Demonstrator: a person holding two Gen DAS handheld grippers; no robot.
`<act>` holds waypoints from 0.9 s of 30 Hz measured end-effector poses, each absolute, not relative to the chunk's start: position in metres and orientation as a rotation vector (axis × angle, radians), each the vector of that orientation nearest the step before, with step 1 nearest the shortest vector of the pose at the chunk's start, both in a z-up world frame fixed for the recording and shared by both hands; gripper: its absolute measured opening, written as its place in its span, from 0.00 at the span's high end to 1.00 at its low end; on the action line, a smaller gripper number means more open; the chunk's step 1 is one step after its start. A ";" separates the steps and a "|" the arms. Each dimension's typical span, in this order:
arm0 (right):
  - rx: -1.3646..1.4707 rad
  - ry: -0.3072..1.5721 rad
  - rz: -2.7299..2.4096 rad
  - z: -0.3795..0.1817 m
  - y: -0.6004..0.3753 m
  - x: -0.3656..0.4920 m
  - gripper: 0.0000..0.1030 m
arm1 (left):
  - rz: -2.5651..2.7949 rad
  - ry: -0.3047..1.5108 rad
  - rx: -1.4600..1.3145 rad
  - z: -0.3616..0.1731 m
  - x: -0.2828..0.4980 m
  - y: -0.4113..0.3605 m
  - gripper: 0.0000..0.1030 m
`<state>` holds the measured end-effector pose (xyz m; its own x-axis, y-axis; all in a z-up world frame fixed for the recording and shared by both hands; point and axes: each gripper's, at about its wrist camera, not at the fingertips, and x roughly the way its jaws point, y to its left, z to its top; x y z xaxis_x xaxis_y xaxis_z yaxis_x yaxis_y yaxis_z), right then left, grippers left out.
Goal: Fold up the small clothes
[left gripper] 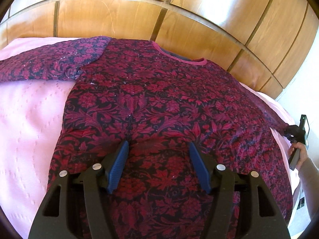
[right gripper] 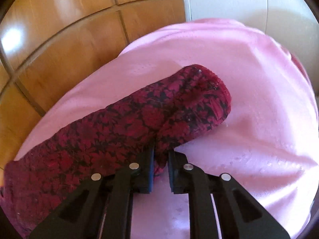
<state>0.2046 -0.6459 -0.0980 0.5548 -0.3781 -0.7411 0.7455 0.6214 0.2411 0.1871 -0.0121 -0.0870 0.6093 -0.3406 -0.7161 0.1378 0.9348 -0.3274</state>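
A red and black flowered top (left gripper: 151,103) lies spread flat on a pink bedspread (left gripper: 30,123), filling the middle of the left wrist frame, its neck toward the wooden headboard (left gripper: 179,20) at the top. The left gripper (left gripper: 157,149) hangs over its lower part with its fingers spread wide. At the right edge of that frame, the right gripper (right gripper: 161,155) pinches the sleeve (right gripper: 179,107) near its cuff.

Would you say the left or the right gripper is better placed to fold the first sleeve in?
Right, probably. The right gripper is already shut on the right sleeve, while the left gripper is open over the top's body, holding nothing.
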 end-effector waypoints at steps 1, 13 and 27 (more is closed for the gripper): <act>0.599 0.702 -0.703 -0.098 -0.647 0.204 0.87 | -0.280 0.875 -0.250 -0.087 0.186 -0.013 0.40; 0.538 0.640 -0.504 -0.020 -0.601 0.222 0.90 | -0.314 0.878 -0.219 -0.086 0.186 -0.021 0.24; 0.087 0.745 0.108 0.000 -0.299 0.295 0.90 | -0.358 0.886 -0.248 -0.086 0.188 -0.020 0.15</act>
